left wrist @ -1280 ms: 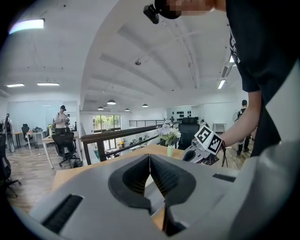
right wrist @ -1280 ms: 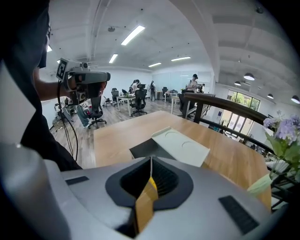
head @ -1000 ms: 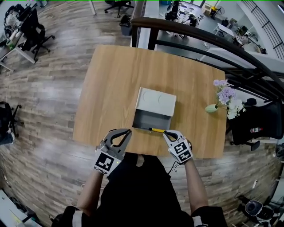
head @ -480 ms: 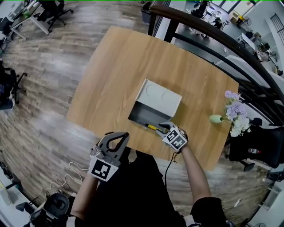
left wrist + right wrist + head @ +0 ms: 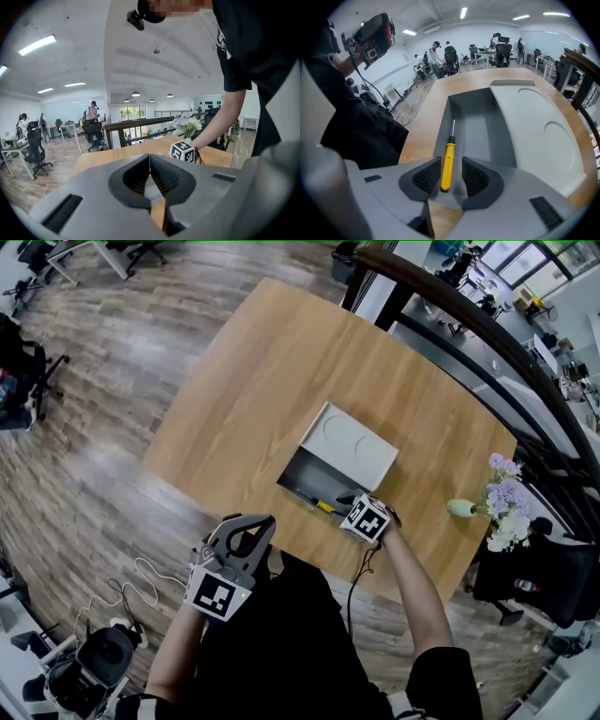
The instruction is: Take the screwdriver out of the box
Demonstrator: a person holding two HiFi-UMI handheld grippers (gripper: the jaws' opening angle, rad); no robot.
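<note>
The screwdriver [image 5: 448,157] lies inside the box [image 5: 480,133], on the grey floor close to the wall at the left of the frame in the right gripper view. Its long axis runs from the bottom centre of that frame upward. The smooth yellow handle is nearest the camera, then a short black collar, and the thin metal shaft points away toward the top of the frame.

The box is a shallow grey rectangle with straight walls. A pale lid [image 5: 534,126] with two round dimples covers its right part, so only the left part is open, and the screwdriver is all that shows in it.

The right gripper [image 5: 451,161] straddles the handle. Its jaws have just been opening and now stand spread, with a gap on each side between the ribbed dark pads [image 5: 425,178] and the handle.

In the head view, the box sits on a light wood-grain counter [image 5: 272,371] at mid-frame. The left gripper [image 5: 150,159] is at the lower left of that frame, off the counter's near edge, its jaws pressed together on nothing.
</note>
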